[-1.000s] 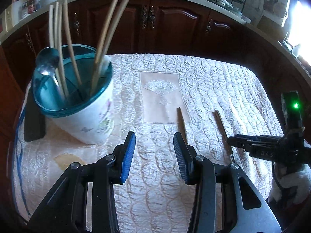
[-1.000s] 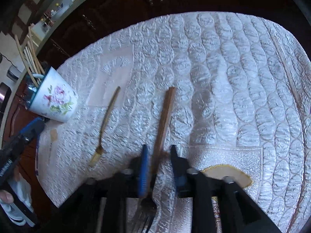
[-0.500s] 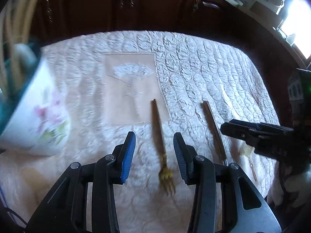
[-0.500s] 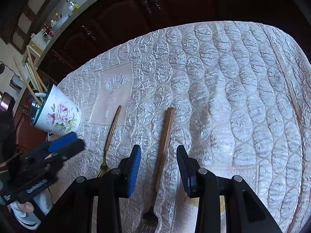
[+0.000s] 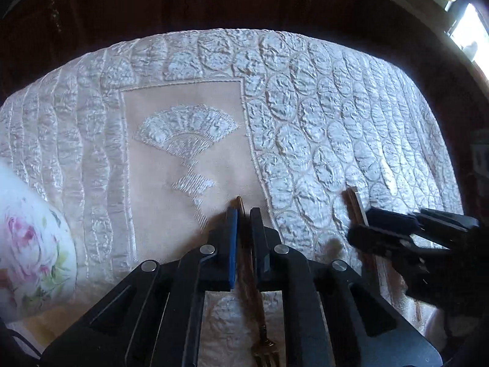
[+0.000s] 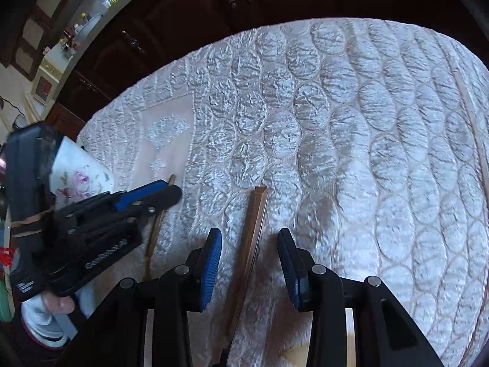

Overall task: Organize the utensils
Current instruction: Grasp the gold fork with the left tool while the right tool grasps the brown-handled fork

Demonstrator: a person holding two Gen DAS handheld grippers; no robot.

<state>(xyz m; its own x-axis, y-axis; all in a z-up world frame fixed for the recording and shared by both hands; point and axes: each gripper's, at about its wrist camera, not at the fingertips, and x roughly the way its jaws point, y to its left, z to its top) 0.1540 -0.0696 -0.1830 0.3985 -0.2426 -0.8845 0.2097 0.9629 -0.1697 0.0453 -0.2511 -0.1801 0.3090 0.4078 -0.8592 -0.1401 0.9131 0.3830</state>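
The left claw (image 5: pixel 243 214) is closing on the thin gold fork (image 5: pixel 262 336) lying on the quilted counter (image 5: pixel 321 107), floral cup (image 5: pixel 27 253) at nine o'clock. The right claw (image 6: pixel 249 238) stands spread astride the wooden-handled fork (image 6: pixel 255 217).

Quilted cloth (image 6: pixel 351 128) bears gold fork (image 5: pixel 259 315), wood-handled fork (image 6: pixel 252 238), perhaps a mug (image 5: pixel 27 250)

The slim gold fork (image 5: pixel 248 278) lies flat on the quilted cloth, handle tip pointing away over the plain embroidered panel, tines nearest the camera. Just to its right lies a second utensil with a flat, square-ended wooden handle (image 6: pixel 251 244), roughly parallel. A white floral cup (image 5: pixel 27 257) stands at the left.
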